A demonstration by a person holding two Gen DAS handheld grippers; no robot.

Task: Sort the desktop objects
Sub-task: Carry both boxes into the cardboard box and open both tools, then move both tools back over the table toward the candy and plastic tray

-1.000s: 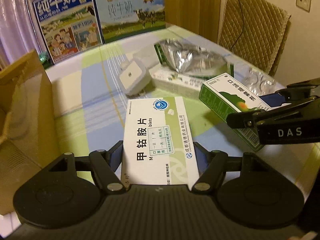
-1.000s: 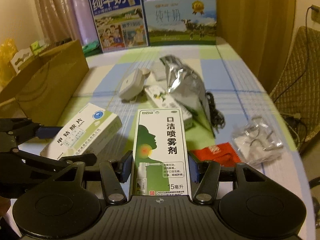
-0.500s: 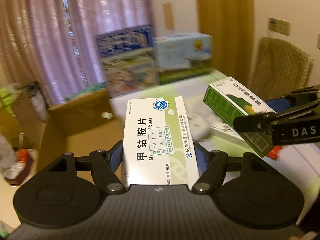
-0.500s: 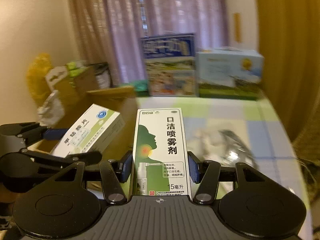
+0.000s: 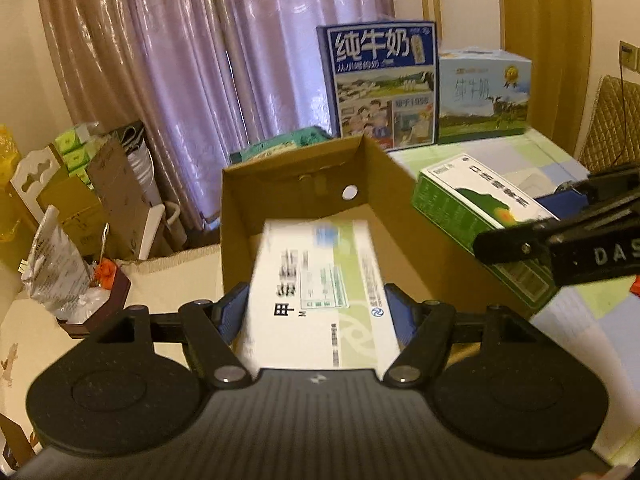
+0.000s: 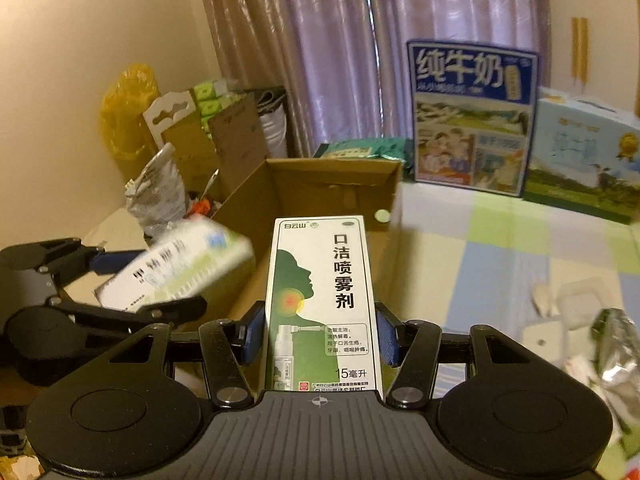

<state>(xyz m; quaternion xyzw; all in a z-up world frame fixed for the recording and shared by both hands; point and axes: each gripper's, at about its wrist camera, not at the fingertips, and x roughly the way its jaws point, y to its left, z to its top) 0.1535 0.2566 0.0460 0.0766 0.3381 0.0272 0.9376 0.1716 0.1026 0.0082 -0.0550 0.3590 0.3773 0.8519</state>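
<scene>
A: Left gripper (image 5: 316, 314): fingers closed on the sides of the white tablet box (image 5: 320, 280), held over the open carton (image 5: 320, 184). The box image is blurred, so its exact tilt is unclear.

B: Right gripper (image 6: 320, 338)?

A: Fingers clamped on the green spray box (image 6: 320, 304) near its lower end. It sits just beside the carton's near corner, above the rim, not yet over the opening. In the left view the spray box (image 5: 476, 208) is right of the carton wall.

B: Step in hand, as judged: drop both boxes into the carton. How to do it well?

A: Lower the tablet box until it clears the rim, long side along the carton, then open the fingers. Releasing from height risks it landing on edge or bouncing off a wall.

B: And the right?

A: Bring it leftward over the opening. The two grippers are near each other, so stagger the releases to avoid a knock.

B: Remaining items?

A: A foil bag (image 6: 616, 344) and white pieces lie on the worktop (image 6: 500, 248), well apart from the carton. Sorting is partway at most.
</scene>
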